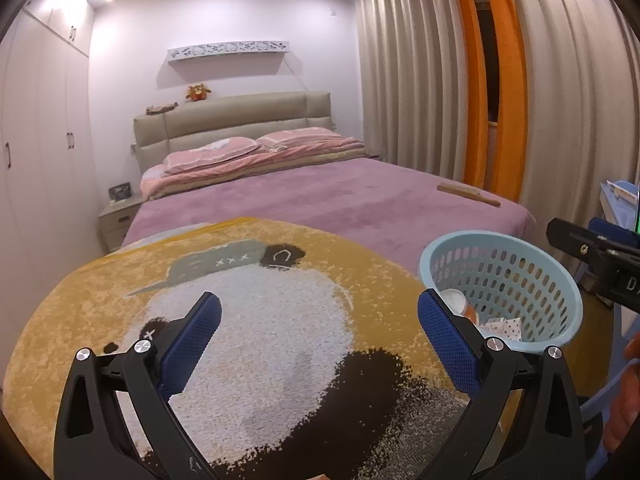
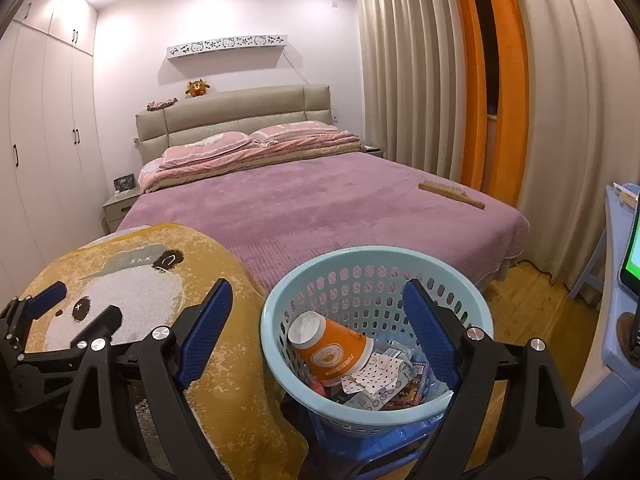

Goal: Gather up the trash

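Right wrist: gripper (image 2: 316,320) wide; cup (image 2: 330,350) lies sideways, seemingly base upper-left, in basket (image 2: 276,364).

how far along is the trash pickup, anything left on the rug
Mostly done, it seems: the orange cup and paper scraps lie inside the blue basket. Nothing is in hand; the left gripper and right gripper are both open and empty. No trash shows on the panda rug.
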A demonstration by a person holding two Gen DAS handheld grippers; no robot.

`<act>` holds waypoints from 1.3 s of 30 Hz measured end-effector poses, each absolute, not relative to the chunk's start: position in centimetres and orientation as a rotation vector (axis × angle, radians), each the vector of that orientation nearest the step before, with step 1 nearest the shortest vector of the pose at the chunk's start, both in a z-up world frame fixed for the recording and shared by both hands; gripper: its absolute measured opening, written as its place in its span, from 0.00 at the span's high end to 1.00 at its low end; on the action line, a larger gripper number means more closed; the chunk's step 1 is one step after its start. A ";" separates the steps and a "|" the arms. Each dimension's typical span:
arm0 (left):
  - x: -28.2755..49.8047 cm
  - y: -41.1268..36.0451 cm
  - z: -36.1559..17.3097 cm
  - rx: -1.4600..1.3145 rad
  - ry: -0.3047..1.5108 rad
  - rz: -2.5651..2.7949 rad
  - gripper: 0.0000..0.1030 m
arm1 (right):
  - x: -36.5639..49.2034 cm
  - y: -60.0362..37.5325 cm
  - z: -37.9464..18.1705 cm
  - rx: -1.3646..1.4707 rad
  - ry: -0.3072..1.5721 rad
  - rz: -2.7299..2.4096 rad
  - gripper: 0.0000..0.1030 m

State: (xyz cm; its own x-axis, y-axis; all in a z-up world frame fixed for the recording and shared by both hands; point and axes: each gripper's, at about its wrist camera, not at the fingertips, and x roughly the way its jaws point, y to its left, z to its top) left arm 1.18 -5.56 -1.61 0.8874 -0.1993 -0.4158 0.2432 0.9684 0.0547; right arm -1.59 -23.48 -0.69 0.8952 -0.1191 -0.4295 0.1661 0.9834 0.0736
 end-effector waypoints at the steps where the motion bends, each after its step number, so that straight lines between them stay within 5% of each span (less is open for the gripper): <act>1: 1.2 -5.6 -1.6 0.106 0.422 -0.229 0.07 | -1.5 -23.5 -0.7 0.110 0.439 -0.145 0.20; 39: 0.6 -5.7 -1.5 0.119 0.408 -0.251 0.07 | -1.9 -23.6 -0.9 0.127 0.449 -0.209 0.20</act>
